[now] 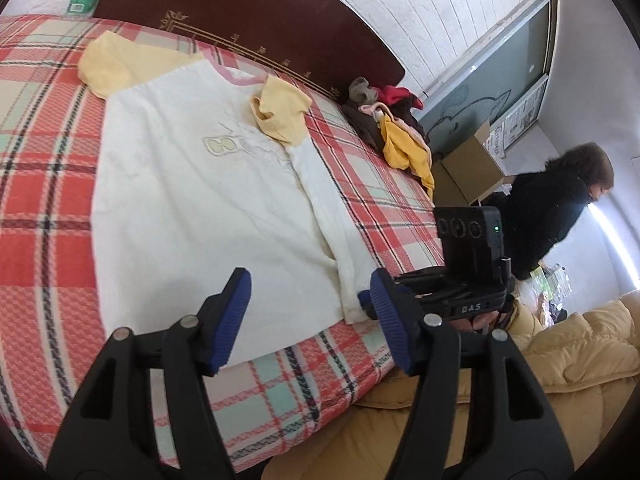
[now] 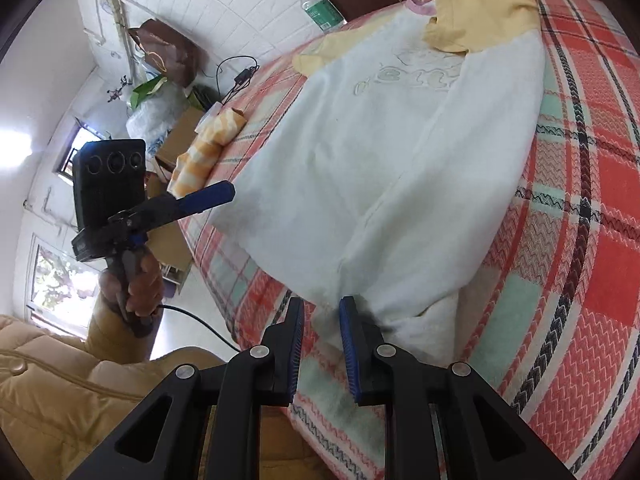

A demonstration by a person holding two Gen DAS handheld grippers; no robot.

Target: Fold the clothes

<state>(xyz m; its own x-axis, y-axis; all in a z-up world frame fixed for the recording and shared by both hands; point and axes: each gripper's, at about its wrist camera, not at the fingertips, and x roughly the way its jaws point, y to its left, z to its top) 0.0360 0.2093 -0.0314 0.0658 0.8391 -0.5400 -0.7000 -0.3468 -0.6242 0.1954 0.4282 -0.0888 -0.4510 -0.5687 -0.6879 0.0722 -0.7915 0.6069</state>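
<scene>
A white T-shirt (image 1: 208, 208) with yellow sleeves and a pink collar lies flat on the plaid bed cover (image 1: 44, 240). Its right side is folded inward, with the right sleeve (image 1: 280, 112) lying on the chest. My left gripper (image 1: 308, 312) is open and empty, hovering over the shirt's bottom hem. My right gripper (image 2: 320, 340) is open at the folded bottom corner of the shirt (image 2: 380, 184); nothing sits between its pads. Each gripper shows in the other view, the right one (image 1: 366, 298) at the hem corner, the left one (image 2: 208, 200) off the bed's edge.
A pile of mixed clothes (image 1: 392, 128) lies at the bed's far corner by the dark headboard (image 1: 248, 12). A striped folded cloth (image 2: 204, 152) and a cable (image 2: 236, 76) lie on the other edge. A person in black (image 1: 556, 208), boxes (image 1: 468, 168) and a bottle (image 2: 320, 8) are nearby.
</scene>
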